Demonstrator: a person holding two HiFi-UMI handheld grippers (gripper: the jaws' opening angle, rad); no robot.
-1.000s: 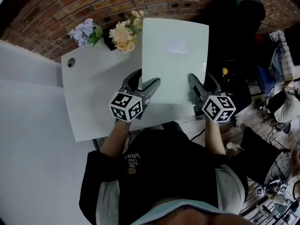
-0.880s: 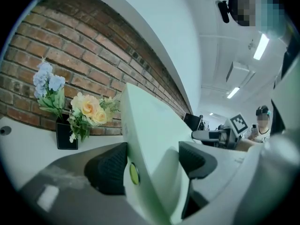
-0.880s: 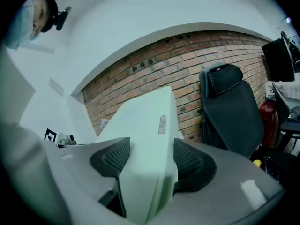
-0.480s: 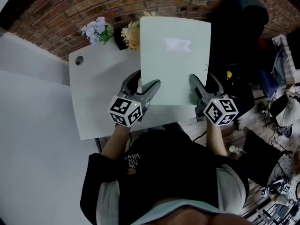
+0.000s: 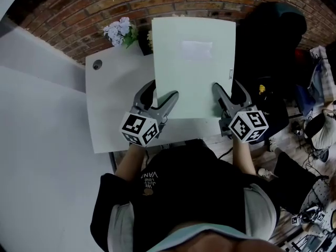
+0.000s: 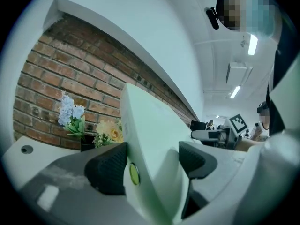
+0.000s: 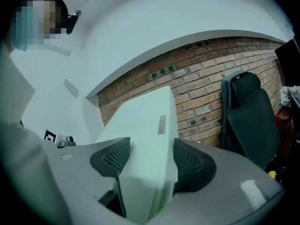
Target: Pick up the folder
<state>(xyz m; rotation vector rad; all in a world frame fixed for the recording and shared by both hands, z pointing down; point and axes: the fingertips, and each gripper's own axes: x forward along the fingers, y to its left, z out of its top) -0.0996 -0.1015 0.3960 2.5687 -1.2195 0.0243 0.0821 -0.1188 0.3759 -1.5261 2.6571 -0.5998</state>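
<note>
Head view: the folder (image 5: 193, 67) appears raised off the table (image 5: 113, 114). Its long axis runs away from you toward the brick wall, and its far edge lies over the flowers (image 5: 122, 30). Your left gripper (image 5: 161, 92) has the near left corner and your right gripper (image 5: 227, 88) the near right edge. Neither is nearer, and the folder's whole length lies beyond the jaws.

Left gripper view: the jaws are closed on the folder's edge, with one pad (image 6: 110, 168) flat against it. Contact at the other is less plain.

Right gripper view: both pads (image 7: 112, 158) press the folder's faces.

Judgement: held only at the near end, the far end may droop, so keep both grippers level.
</note>
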